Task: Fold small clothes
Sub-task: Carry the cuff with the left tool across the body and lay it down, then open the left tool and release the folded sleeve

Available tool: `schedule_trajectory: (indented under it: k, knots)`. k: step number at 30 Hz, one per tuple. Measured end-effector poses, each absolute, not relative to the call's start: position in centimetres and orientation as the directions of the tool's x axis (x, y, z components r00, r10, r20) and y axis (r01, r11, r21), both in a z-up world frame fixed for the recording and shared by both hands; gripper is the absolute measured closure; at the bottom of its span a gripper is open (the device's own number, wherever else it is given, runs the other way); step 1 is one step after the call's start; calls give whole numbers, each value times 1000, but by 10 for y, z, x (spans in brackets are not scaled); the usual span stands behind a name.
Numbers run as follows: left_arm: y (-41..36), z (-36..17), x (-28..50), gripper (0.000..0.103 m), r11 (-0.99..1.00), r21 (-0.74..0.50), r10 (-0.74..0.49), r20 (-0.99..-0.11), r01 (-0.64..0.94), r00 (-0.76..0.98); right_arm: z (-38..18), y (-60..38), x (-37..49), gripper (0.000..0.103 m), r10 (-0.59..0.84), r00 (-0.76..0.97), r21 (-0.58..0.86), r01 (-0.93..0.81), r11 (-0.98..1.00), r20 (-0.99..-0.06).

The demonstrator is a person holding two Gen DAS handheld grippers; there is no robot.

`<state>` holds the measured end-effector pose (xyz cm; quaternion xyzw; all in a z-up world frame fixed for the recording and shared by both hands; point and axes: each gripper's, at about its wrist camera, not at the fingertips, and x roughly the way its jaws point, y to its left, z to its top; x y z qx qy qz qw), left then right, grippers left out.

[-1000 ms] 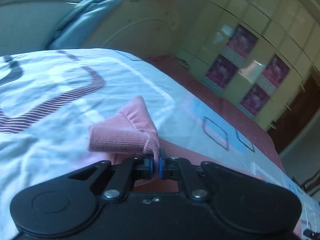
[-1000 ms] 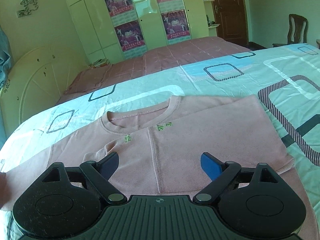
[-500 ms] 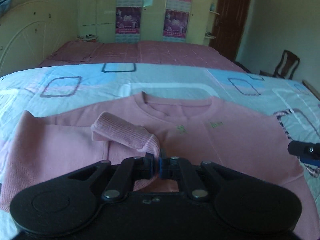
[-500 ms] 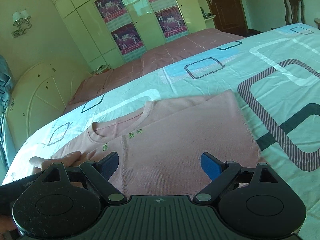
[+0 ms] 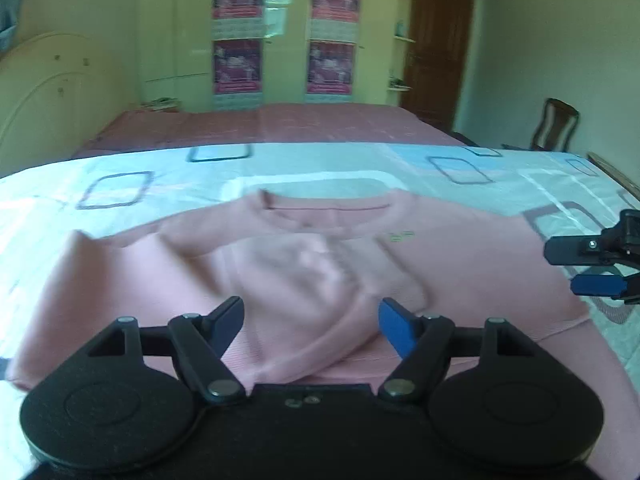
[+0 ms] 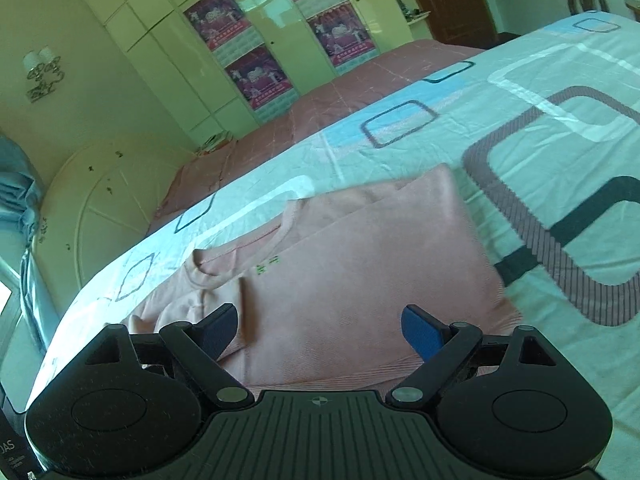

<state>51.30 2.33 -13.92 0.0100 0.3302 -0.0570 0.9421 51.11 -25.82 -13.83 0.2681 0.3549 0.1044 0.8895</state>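
Observation:
A small pink long-sleeved top (image 5: 460,264) lies flat on the patterned bedsheet (image 5: 320,168), neckline away from me. Its left sleeve (image 5: 320,280) lies folded across the chest. My left gripper (image 5: 312,322) is open and empty just above that sleeve. In the right wrist view the top (image 6: 360,272) shows its right side folded in, with a straight edge. My right gripper (image 6: 318,326) is open and empty over the top's lower part. It also shows in the left wrist view (image 5: 592,268) at the top's right edge.
A bare pink mattress (image 5: 272,124) lies beyond the sheet. Cupboards with posters (image 5: 280,32) line the far wall, with a brown door (image 5: 436,44) and a chair (image 5: 556,124) at the right. A cream headboard (image 6: 100,208) stands at the left.
My left gripper has opened and let go of the sleeve cuff, which now lies across the chest. My right gripper has moved right along the top and stayed open.

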Motion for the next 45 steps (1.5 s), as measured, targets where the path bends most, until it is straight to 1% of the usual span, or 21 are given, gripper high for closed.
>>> schedule_trajectory:
  k: [1,4,5,6,7,9,13,14,16,17,18,20,23,26,28,29,31,36,43,44,45]
  knots:
    - [43,-136,507,30,998,-12,-62,-617,69,785,-139,-248,514,14,395,721,554,-19,832,-570]
    - [103,-131,484,38,999,-23,18,-612,-40,791,-144,-219,526,17,440,695,560,-65,826,-569]
    - [120,-131,476,42,997,-37,25,-620,-61,784,-149,-209,533,29,463,678,569,-81,818,-571]
    - [133,-133,468,45,996,-42,33,-632,-77,774,-153,-201,538,39,484,657,582,-83,809,-578]
    - [143,-136,463,46,995,-34,47,-652,-92,757,-159,-193,543,48,504,635,601,-77,796,-586]
    - [156,-144,458,46,994,-6,78,-679,-112,730,-168,-181,551,48,521,608,619,-60,783,-599]
    - [171,-155,466,47,994,-7,74,-703,-110,708,-186,-168,569,48,572,558,688,-2,726,-601]
    - [176,-158,468,53,994,-12,65,-712,-105,699,-188,-164,572,48,562,559,681,6,732,-610]
    - [178,-162,477,55,997,-22,40,-723,-80,689,-189,-158,578,50,551,567,676,14,737,-612]
    - [178,-164,483,56,997,-8,43,-731,-72,681,-189,-155,581,79,550,567,673,10,740,-613]
    - [178,-166,487,57,998,-7,37,-734,-62,678,-188,-152,584,94,546,563,665,8,747,-620]
    - [178,-165,494,60,999,-22,12,-729,-42,684,-180,-146,585,94,530,577,638,-19,770,-621]
    - [181,-167,501,83,999,-19,6,-733,-29,680,-152,-148,573,95,488,653,590,-78,804,-579]
    - [193,-170,502,88,997,-80,-45,-737,-20,674,-119,-166,551,95,396,769,534,-85,841,-501]
    - [196,-171,503,89,995,-98,-66,-739,-9,670,-118,-179,543,95,346,785,496,-57,866,-515]
    - [196,-171,503,90,995,-98,-70,-740,-3,669,-128,-183,543,95,334,759,469,-43,882,-559]
    - [195,-171,503,90,995,-95,-75,-742,6,666,-148,-188,542,95,342,709,485,0,875,-617]
    - [196,-172,506,90,995,-93,-89,-746,29,660,-170,-192,531,95,329,693,503,55,863,-641]
    - [197,-171,509,90,995,-89,-97,-746,45,659,-177,-198,528,94,345,679,542,94,835,-648]
    - [198,-171,510,90,995,-91,-100,-745,48,660,-178,-200,529,85,336,679,545,112,831,-652]
    - [198,-171,510,90,995,-90,-102,-746,51,658,-178,-203,528,84,335,688,558,121,821,-643]
